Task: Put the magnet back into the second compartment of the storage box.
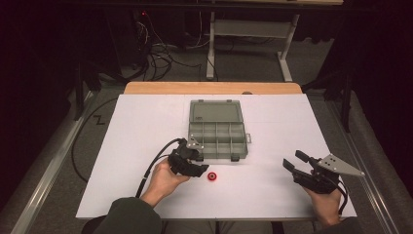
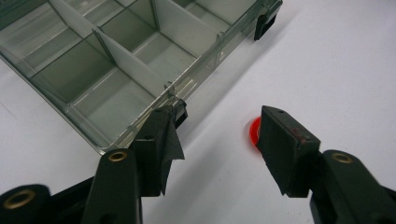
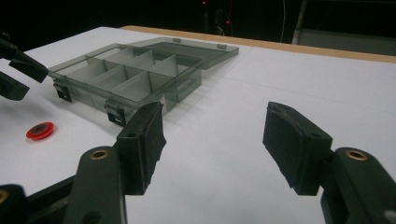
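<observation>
While unheld: red ring beside left tongs

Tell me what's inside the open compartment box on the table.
The compartment box looks empty: bare bays between dividers. The left gripper covers its near-left corner in the high view.

**Red ring beside the open organiser box**

A small red ring with a dark centre lies flat on the white table, just off the front edge of a clear grey compartment box. The box sits open, lid folded back flat behind it, its divided compartments empty, black latches along the front.
</observation>
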Demonstrator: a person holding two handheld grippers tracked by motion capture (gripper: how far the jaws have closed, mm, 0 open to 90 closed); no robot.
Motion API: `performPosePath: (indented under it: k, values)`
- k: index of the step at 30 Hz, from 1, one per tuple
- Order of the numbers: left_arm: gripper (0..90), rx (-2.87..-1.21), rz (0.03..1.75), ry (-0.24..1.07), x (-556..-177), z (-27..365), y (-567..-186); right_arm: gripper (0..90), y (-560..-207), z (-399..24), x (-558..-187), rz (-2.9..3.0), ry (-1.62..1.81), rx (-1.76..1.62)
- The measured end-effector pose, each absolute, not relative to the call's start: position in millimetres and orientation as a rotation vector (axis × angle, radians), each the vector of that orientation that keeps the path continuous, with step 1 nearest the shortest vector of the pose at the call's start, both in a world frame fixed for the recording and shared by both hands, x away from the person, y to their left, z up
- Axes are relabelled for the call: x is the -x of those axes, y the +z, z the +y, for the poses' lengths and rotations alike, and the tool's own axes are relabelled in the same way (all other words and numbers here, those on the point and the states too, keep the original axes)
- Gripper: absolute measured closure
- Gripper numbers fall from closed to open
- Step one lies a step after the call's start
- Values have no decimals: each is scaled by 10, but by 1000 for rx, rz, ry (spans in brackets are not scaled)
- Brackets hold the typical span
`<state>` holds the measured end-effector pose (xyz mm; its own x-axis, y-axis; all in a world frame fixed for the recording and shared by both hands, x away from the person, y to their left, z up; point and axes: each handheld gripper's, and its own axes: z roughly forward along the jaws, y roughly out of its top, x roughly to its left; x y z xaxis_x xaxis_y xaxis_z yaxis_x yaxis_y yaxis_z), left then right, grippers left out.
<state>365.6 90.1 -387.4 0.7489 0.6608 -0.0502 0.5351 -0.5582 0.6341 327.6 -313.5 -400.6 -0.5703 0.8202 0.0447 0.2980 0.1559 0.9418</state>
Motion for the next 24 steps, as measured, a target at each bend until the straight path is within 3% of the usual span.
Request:
performPosePath:
  k: [24]
  values:
    - [487,-2398,841,228,-3645,682,-3941,400,-4008,-3146,-3280,1949,1418,-1068]
